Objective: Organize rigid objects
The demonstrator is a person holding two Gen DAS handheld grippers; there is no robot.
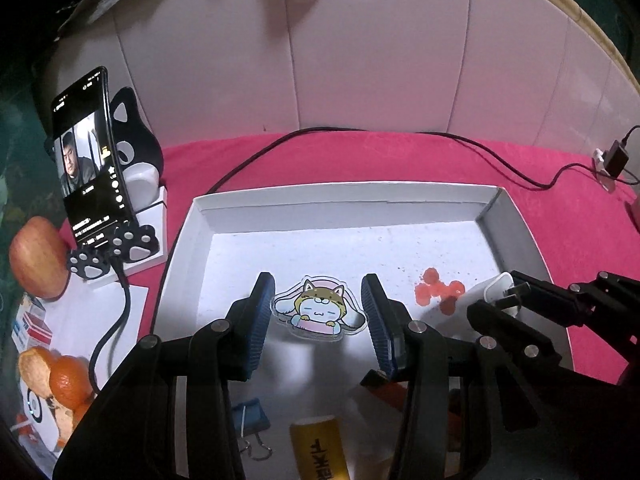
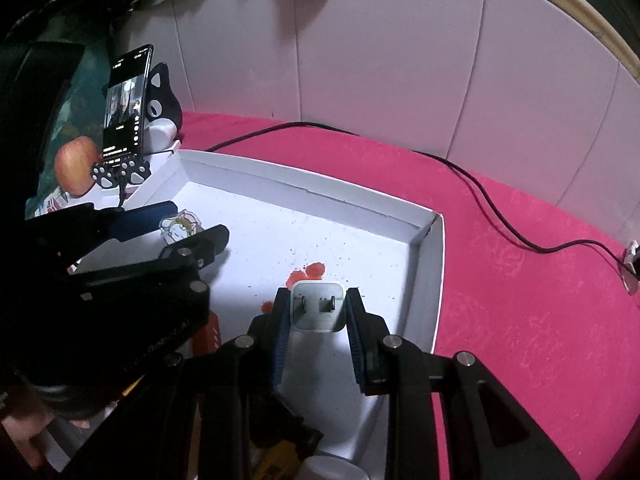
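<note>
Clamping the charger (image 2: 318, 307), right gripper (image 2: 318, 312); left gripper (image 1: 318, 312) seemingly holds the charm (image 1: 318, 312).

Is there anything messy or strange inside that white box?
Yes. A red stain marks the floor of the white box, with dark specks scattered around it, like something spilled. It lies just beyond the white charger plug gripped by the right hand-held gripper. What the stain is cannot be told.
</note>
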